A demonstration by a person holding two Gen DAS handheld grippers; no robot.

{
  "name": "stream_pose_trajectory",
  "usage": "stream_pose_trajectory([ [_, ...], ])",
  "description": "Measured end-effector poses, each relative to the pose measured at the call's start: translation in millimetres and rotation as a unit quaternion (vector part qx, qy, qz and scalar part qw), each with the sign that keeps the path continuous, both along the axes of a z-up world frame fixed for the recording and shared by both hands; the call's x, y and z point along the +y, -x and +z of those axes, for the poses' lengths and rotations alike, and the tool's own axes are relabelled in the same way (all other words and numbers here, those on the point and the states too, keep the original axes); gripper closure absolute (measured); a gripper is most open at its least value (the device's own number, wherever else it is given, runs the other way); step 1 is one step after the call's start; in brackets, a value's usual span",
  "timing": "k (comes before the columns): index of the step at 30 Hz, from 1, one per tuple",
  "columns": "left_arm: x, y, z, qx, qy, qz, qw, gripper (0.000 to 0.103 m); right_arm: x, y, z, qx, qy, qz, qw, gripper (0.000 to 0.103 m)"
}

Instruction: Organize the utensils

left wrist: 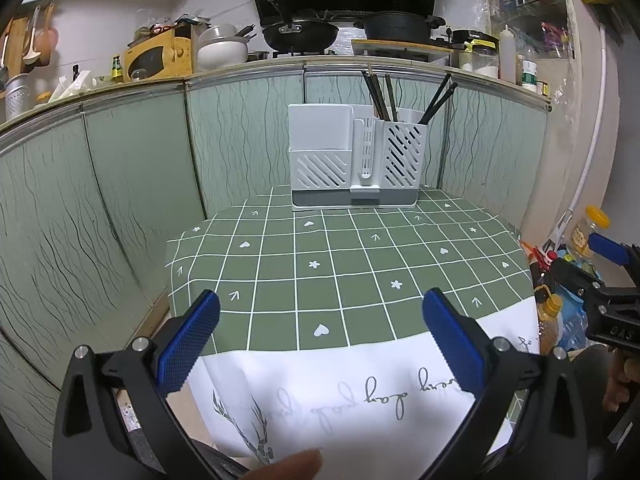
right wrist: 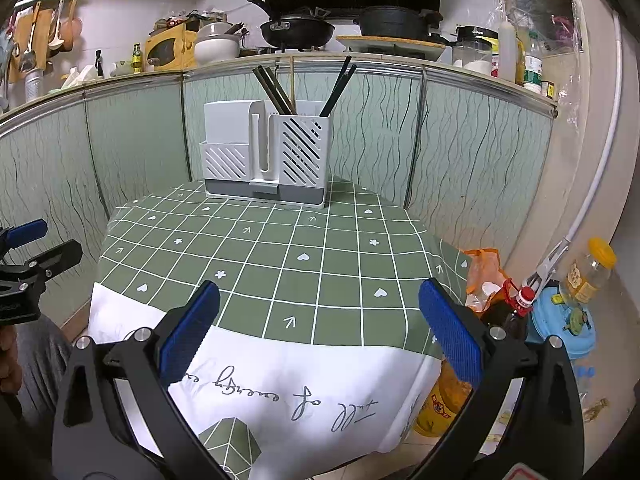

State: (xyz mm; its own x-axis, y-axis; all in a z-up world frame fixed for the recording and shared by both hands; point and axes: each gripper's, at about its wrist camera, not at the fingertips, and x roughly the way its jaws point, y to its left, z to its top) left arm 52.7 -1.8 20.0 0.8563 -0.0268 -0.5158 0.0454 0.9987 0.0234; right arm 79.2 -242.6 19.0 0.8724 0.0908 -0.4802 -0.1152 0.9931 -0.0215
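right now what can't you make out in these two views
- Lower ends of the chopsticks: both views, hidden inside the utensil holder.
- The holder's left compartments: both views, solid front walls hide any contents.
- Script on the tablecloth: left wrist view, partly blocked by the left claw; right wrist view, partly blocked by the right claw.
- Counter bottle labels: too small.

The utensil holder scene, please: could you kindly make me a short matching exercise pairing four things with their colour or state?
Things:
1. utensil holder
2. chopsticks
3. tablecloth
4. left gripper

Descriptions:
A. green with a white grid
B. open, holding nothing
C. white, at the table's far edge
D. dark, standing in the slotted compartment

Pairs: 1-C, 2-D, 3-A, 4-B
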Motion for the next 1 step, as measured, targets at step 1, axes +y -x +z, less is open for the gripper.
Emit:
stream_pose_trajectory([
  [1, 0.8, 0.1, 0.0, 0.000, 0.000, 0.000, 1.0000, 0.005, -0.6, -0.3, 0.0, 0.000, -0.001, 0.000, 1.000, 0.007],
])
